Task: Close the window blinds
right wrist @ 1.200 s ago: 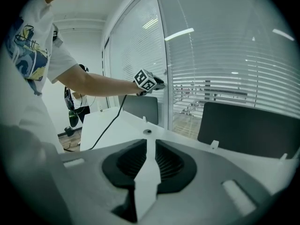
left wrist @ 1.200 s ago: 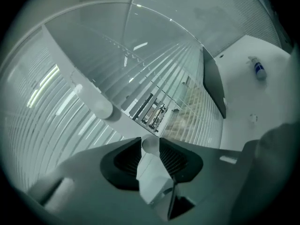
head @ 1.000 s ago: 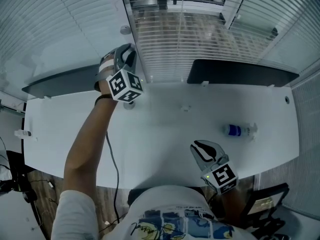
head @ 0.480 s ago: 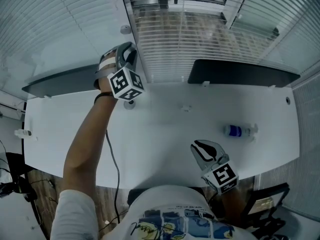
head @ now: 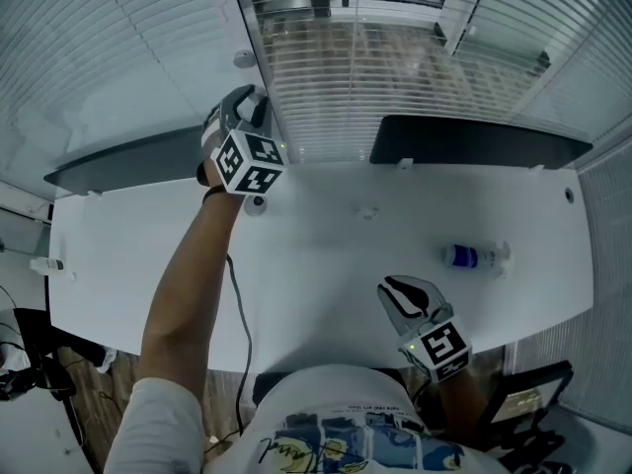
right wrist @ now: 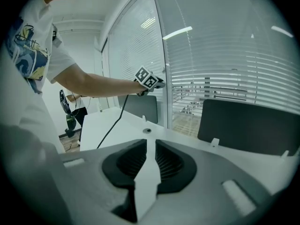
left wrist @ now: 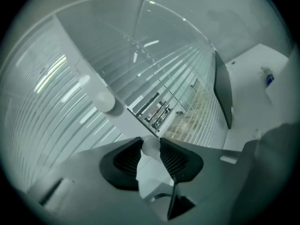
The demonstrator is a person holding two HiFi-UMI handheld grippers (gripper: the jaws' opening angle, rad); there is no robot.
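The slatted blinds [head: 395, 77] hang with gaps between the slats, and the street shows through. My left gripper [head: 259, 107] is raised at the window frame between the two panes. In the left gripper view its jaws [left wrist: 151, 146] have just been closing, and the white tip of the blind wand [left wrist: 151, 144] is pinched between the pads. The wand's thin clear shaft [left wrist: 140, 18] runs up toward the top of the blinds. My right gripper [head: 388, 286] rests low over the white desk [head: 326, 255], its jaws a narrow gap apart with nothing between them [right wrist: 151, 143].
Two dark panels [head: 474, 144] [head: 128, 161] stand along the desk's far edge. A small bottle with a blue label [head: 472, 257] lies on the desk at the right. A round white knob [head: 244, 58] sits on the frame. A cable [head: 237, 304] hangs from the left arm.
The left gripper has rolled on the wand, its marker cube turning, and the forearm has swung slightly right. The right gripper has not moved.
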